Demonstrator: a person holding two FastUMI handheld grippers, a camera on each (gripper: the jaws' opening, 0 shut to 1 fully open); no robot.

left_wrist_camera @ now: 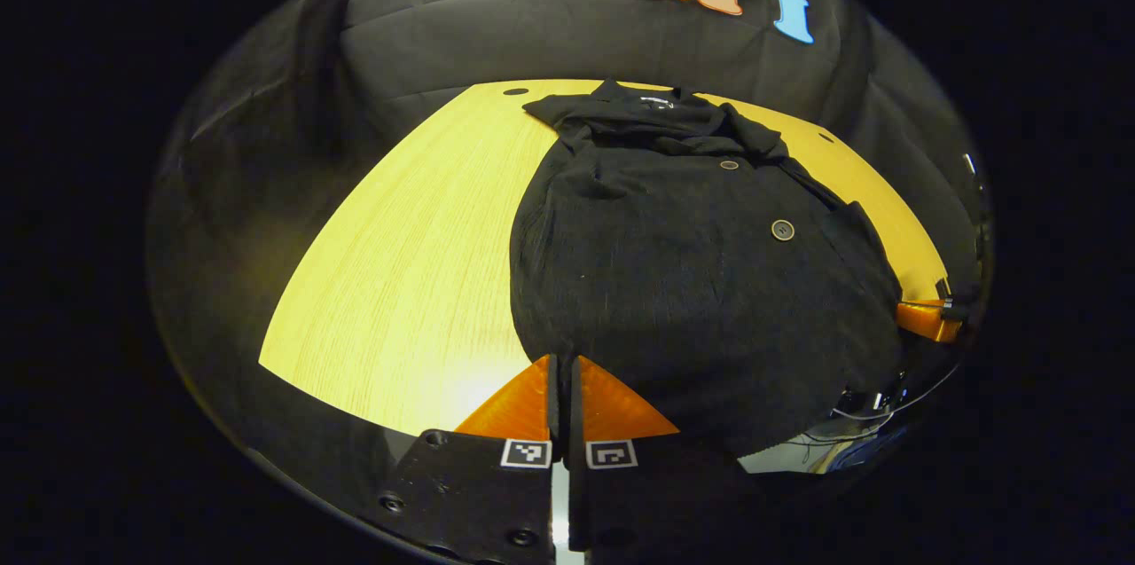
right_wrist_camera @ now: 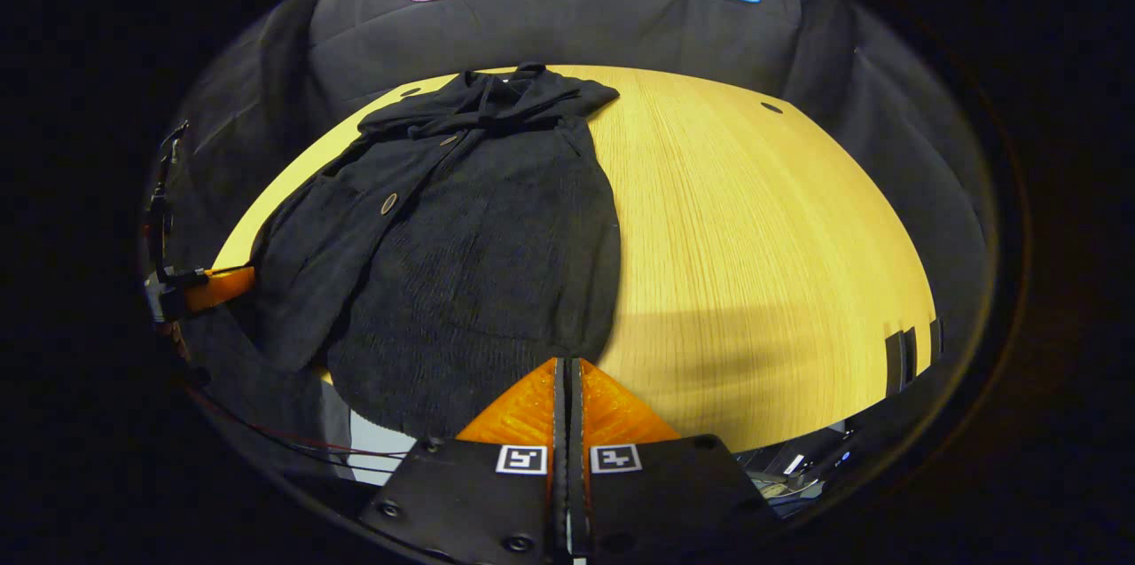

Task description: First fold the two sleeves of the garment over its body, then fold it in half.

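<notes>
Black knit fabric dominates the scene: the garment [left_wrist_camera: 674, 272] lies spread on the wooden table [left_wrist_camera: 417, 255], collar end toward the booth's far wall and hem toward the near edge. In the left gripper view it covers the right part of the tabletop, with bare wood stretching away to the left. Two round buttons [left_wrist_camera: 782, 230] show down its front, and the cloth around the collar is bunched and rumpled.

Down at the bottom of that view, the left gripper [left_wrist_camera: 564, 370] sits right at the garment's near left hem corner, fingers drawn together with just a thin slit between them. Whether any cloth is pinched in there cannot be told.

Over in the right gripper view, the garment [right_wrist_camera: 461, 255] lies on the left part of the table [right_wrist_camera: 763, 246], and one flap of it droops toward the left edge. The right gripper [right_wrist_camera: 567, 370] is at the near right hem corner, fingers likewise nearly closed, the tips meeting the dark edge; a grip on the fabric cannot be confirmed.

Each view also catches the other gripper at its far side, low beside the garment's edge.
</notes>
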